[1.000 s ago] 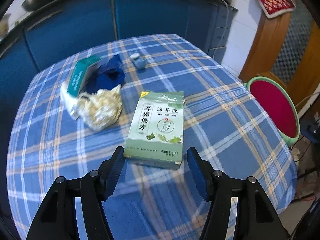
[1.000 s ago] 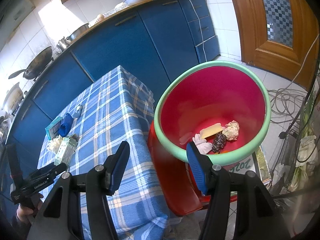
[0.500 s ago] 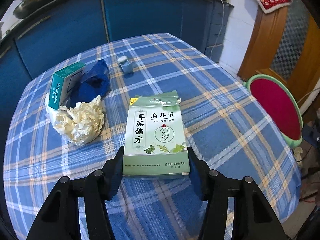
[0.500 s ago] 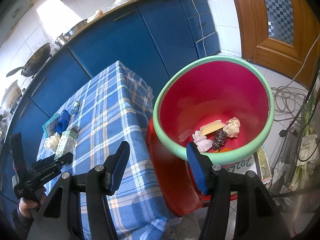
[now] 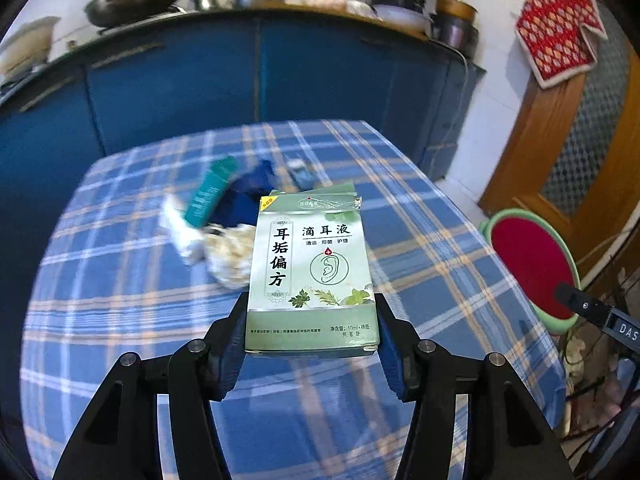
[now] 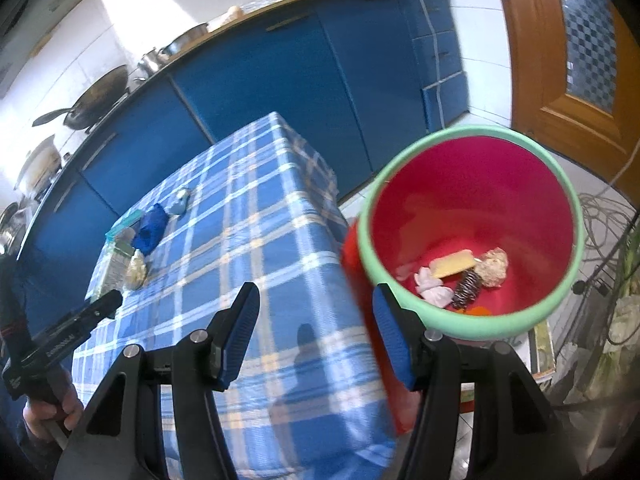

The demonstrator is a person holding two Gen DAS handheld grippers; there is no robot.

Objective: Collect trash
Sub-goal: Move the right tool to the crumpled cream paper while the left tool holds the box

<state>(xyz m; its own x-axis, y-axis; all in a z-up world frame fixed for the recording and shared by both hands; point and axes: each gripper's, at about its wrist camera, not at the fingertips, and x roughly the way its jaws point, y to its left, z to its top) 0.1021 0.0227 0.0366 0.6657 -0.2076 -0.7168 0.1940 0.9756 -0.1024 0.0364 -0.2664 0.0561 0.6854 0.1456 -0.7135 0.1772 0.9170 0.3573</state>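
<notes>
Left gripper point(image 5: 312, 344) angled down, clamped on green box point(image 5: 311, 270) above tablecloth point(image 5: 120, 312) — right gripper point(image 6: 316, 334) apart, empty.

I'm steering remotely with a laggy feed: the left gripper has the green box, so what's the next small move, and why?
Probably carry the green box to the right, toward the red bin beside the table. The left gripper is shut on its lower end, and the box looks lifted off the cloth. The bin stands open with trash already in it, so keep the grip until the box is over the rim.
</notes>
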